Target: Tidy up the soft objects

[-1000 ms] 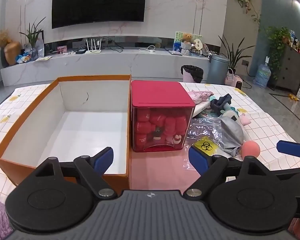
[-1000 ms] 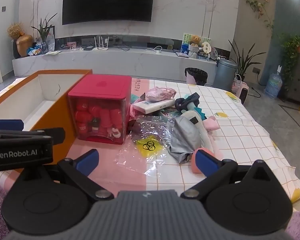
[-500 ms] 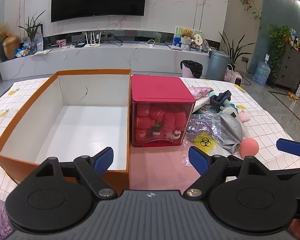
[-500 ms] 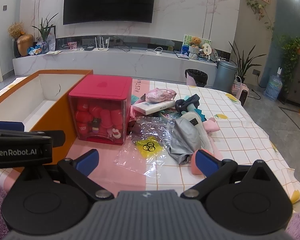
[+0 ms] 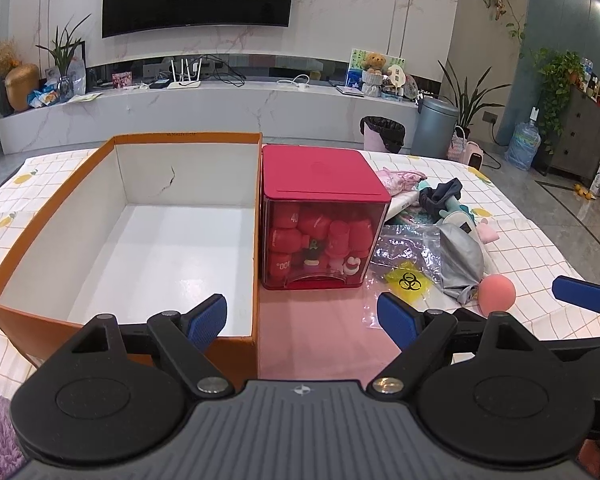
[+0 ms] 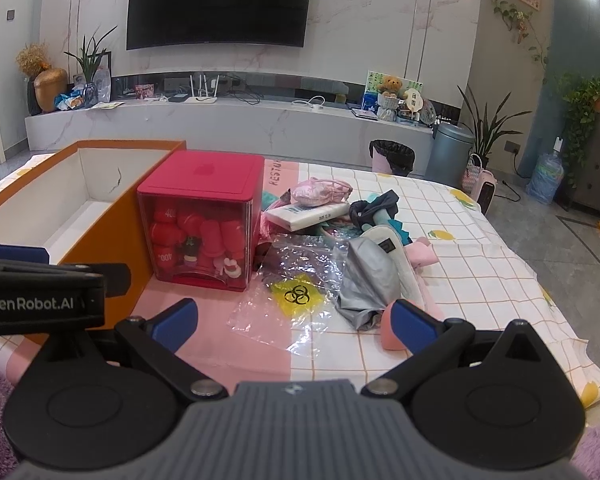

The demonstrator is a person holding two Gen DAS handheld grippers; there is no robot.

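Both grippers, left (image 5: 302,316) and right (image 6: 294,322), hovered with fingers spread and empty before the orange box (image 5: 112,216) and soft-object pile (image 6: 364,248).

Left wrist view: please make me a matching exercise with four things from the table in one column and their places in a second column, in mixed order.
Things:
1. orange box
2. red container
3. pink ball
4. biohazard bag

Places:
A. flat on the table, between the red container and the grey cloth
B. far left
C. right beside the orange box
D. at the near end of the grey cloth

Pairs: 1-B, 2-C, 3-D, 4-A
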